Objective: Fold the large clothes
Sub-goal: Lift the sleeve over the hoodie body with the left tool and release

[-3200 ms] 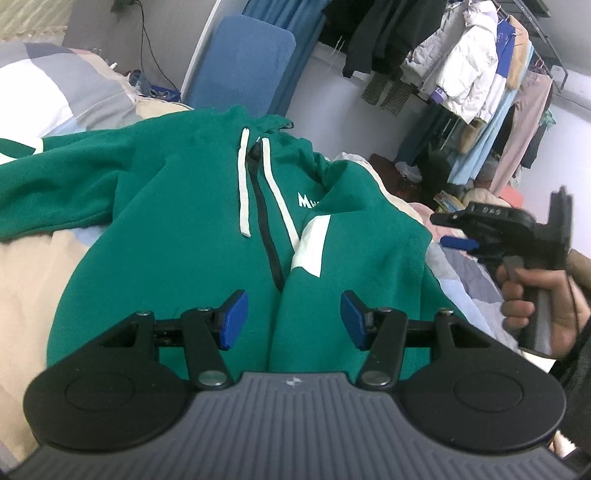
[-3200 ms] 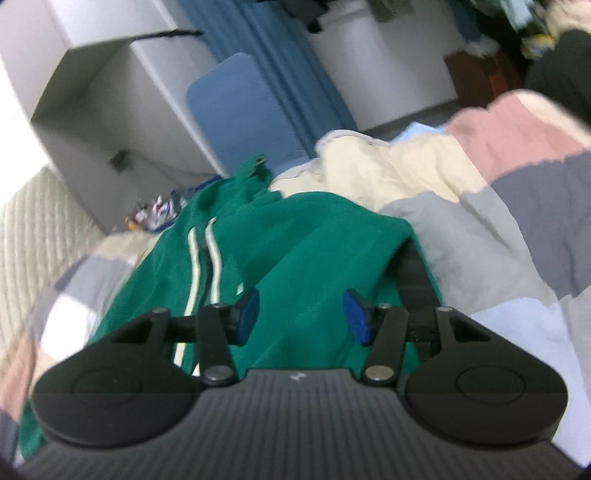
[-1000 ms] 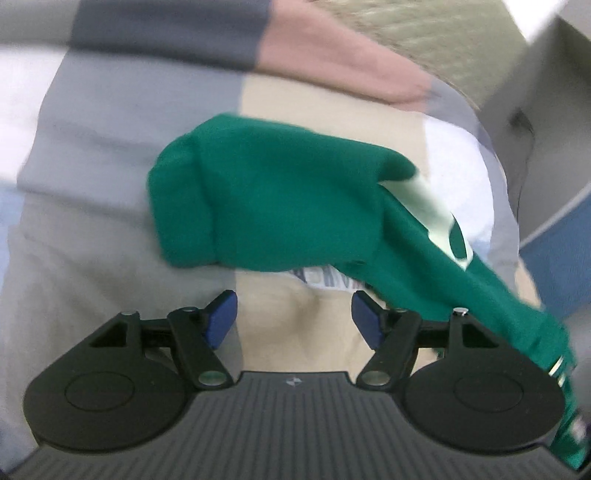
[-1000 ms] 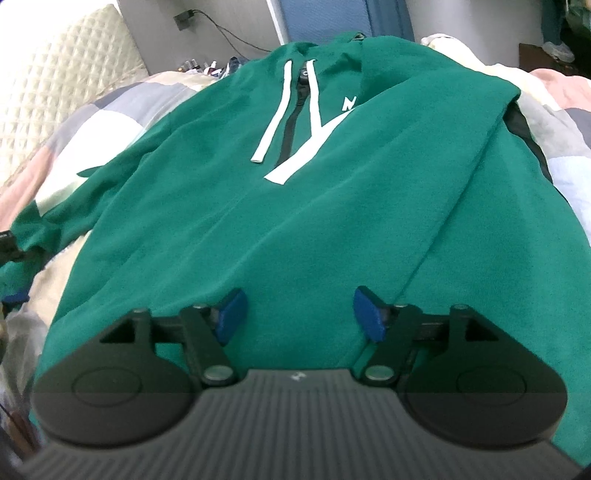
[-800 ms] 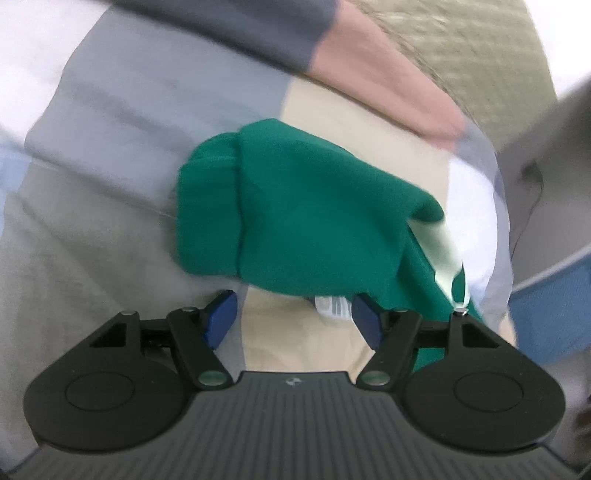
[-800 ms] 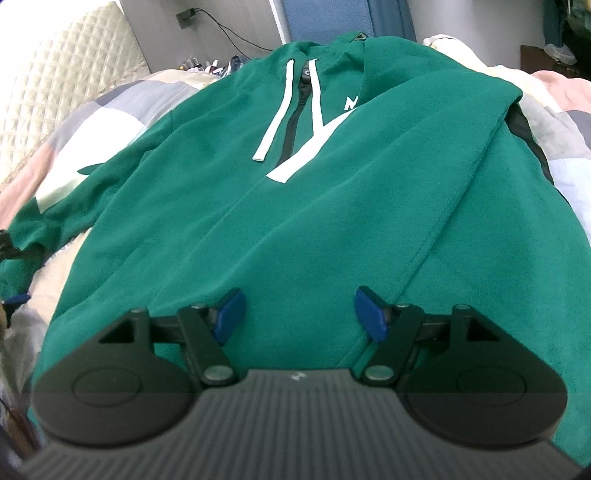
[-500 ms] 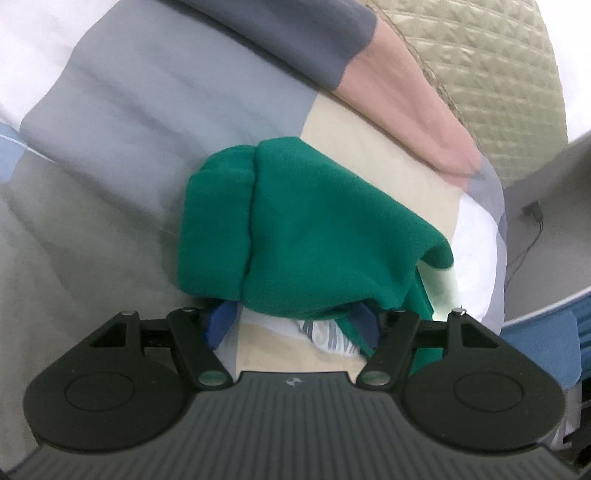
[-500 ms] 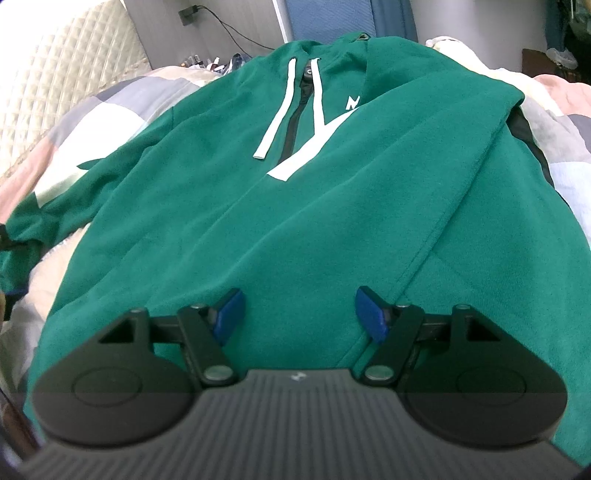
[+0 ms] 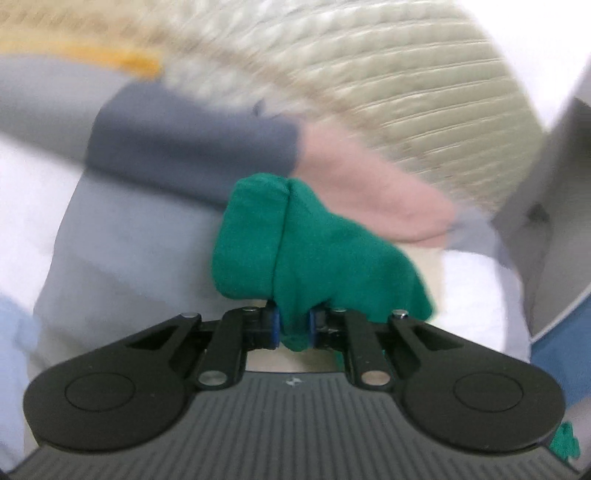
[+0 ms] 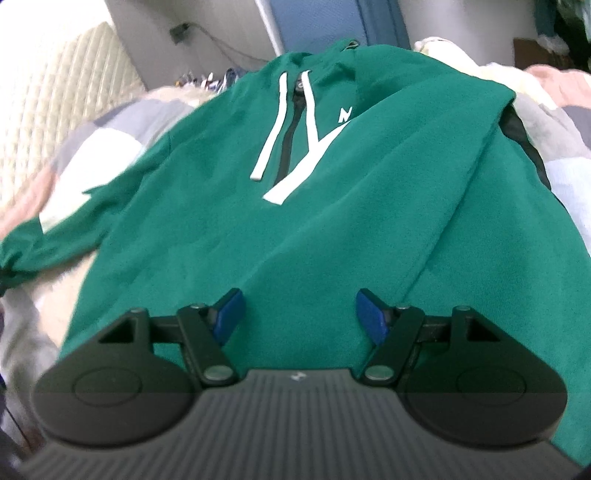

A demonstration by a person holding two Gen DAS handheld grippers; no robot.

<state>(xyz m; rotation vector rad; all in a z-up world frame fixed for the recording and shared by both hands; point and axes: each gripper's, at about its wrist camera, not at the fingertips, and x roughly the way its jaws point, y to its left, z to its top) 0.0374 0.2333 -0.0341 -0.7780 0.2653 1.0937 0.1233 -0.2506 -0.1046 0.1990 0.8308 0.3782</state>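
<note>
A green hoodie (image 10: 295, 236) with white drawstrings and a dark zip lies face up on the bed, hood at the far end. Its sleeve (image 10: 44, 240) stretches out to the left. In the left wrist view my left gripper (image 9: 293, 328) has its jaws closing on the cuff end of that green sleeve (image 9: 295, 251), and the blue pads pinch the fabric, which is lifted off the quilt. My right gripper (image 10: 299, 314) hovers open over the hoodie's lower front with nothing between its fingers.
A patchwork quilt (image 9: 129, 236) in grey, pink and white covers the bed. A quilted beige headboard (image 9: 388, 85) rises behind it. A white cabinet (image 9: 554, 192) stands at the right. A blue panel (image 10: 376, 22) is beyond the hood.
My left gripper closed on the sleeve cuff and rose with it, tilting up so the headboard fills the view. The right gripper stayed in place, open.
</note>
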